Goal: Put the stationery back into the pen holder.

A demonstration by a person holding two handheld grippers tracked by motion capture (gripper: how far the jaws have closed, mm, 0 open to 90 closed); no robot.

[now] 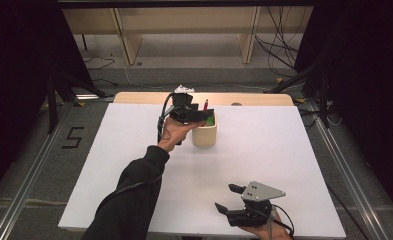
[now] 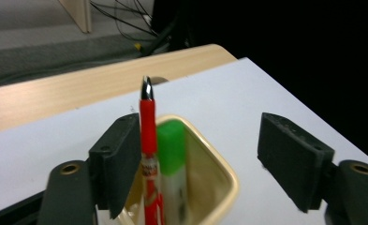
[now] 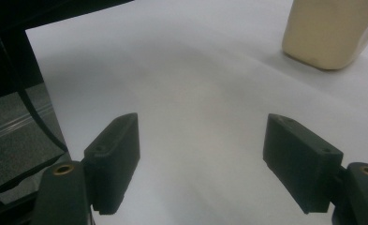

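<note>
A cream cup (image 1: 204, 134) stands on the white table top, far of centre. In it stand a red pen (image 2: 147, 126) with a silver tip and a green-capped marker (image 2: 171, 147), both upright. My left gripper (image 1: 205, 115) hovers just over the cup's mouth, open; in the left gripper view (image 2: 199, 150) the pen rises right beside the left-hand jaw and the other jaw stands far off it. My right gripper (image 1: 225, 196) rests near the table's front edge, open and with nothing in it (image 3: 202, 136). The cup (image 3: 329, 33) lies well ahead of it.
The white sheet (image 1: 264, 150) covers the table; a strip of bare wood (image 1: 254, 98) shows along its far edge. A pale wooden shelf unit (image 1: 184, 30), cables and dark stand legs (image 1: 54, 100) are on the floor behind.
</note>
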